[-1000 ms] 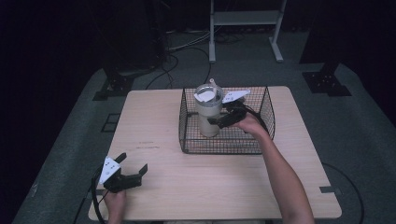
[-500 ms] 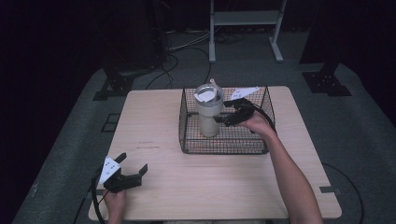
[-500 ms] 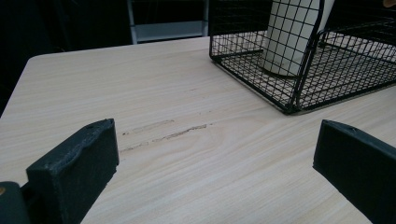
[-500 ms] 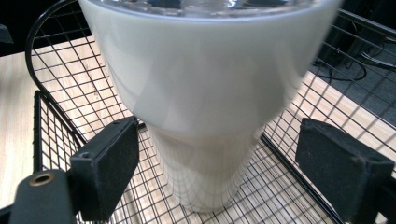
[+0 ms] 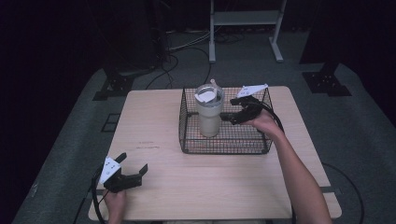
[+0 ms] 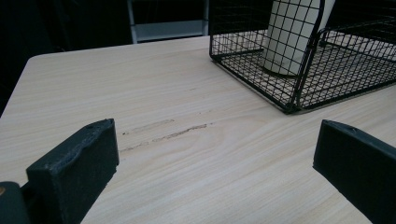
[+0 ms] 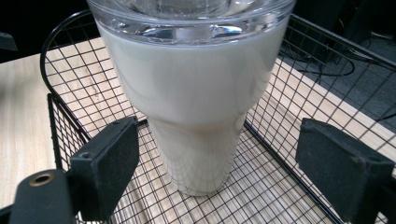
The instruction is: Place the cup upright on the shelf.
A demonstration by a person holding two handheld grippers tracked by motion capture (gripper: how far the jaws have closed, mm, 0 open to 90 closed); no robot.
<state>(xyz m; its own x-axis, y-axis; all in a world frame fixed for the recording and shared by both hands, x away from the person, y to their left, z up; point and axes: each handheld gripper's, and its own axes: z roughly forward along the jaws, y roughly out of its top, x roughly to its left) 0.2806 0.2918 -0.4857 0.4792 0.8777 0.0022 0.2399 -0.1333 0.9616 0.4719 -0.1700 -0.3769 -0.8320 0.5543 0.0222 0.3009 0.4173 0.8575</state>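
Both jaws of right tool now off tumbler, farther back.

Each hand carries a black two-jaw gripper topped by a pale grey three-cornered plate, the left gripper with small dark marks on its plate and a black cable looping from behind its jaws, the right gripper with a black cable curving away behind the jaws. The jaws are thick, matt black rectangular blocks with rounded corners, each with a small screw hole near its top edge, and a brass-coloured insert sits in the black body just below the right gripper's left-hand jaw. Both forearms are bare, with no sleeves reaching them.
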